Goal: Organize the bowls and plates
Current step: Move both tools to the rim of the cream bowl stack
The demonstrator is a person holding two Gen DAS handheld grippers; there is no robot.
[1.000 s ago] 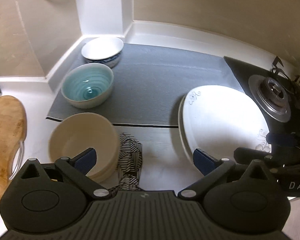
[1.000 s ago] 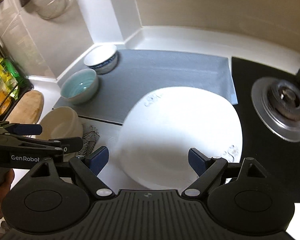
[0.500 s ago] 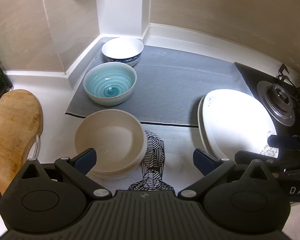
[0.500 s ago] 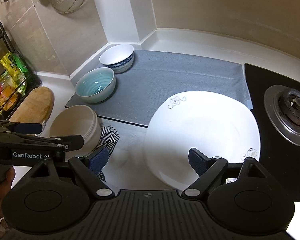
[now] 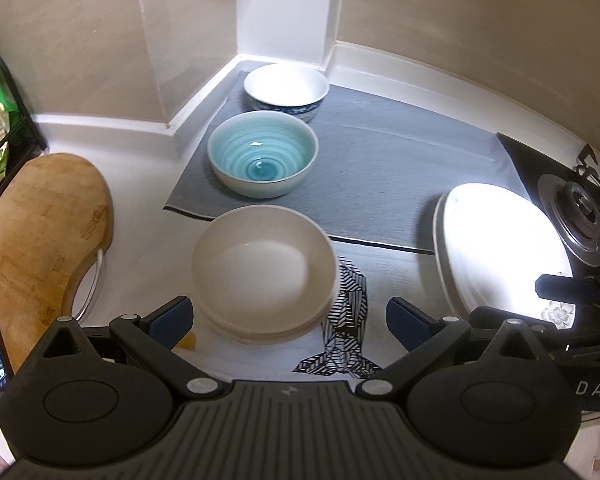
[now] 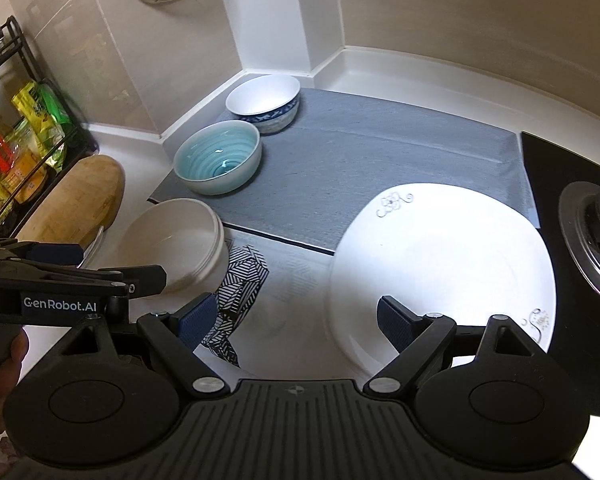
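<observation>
While both tongs hang spread above the desk (image 5: 140, 184) with nothing between their fingers, the dishes lie below them in two groups. Left tongs (image 5: 288, 322) hover over a stack of cream bowls (image 5: 264, 268), nested one inside another, the top one holding nothing; how many are in the stack cannot be told. Behind it, on a grey mat (image 5: 380, 168), stands a teal bowl (image 5: 262, 158) with a ringed glaze inside and no contents, and behind that, near the wall corner, a white bowl with a blue patterned band (image 5: 284, 90), also bare inside. The three stand in a line, close but apart. Right tongs (image 6: 296, 322) hover over the near edge of a stack of white plates (image 6: 440, 272) with small floral marks, lying partly on the mat and just beside the black stove (image 6: 572, 208). A striped black-and-white sheet (image 5: 346, 320) lies between bowls and plates. A wooden board (image 5: 32, 232) rests at the left.
</observation>
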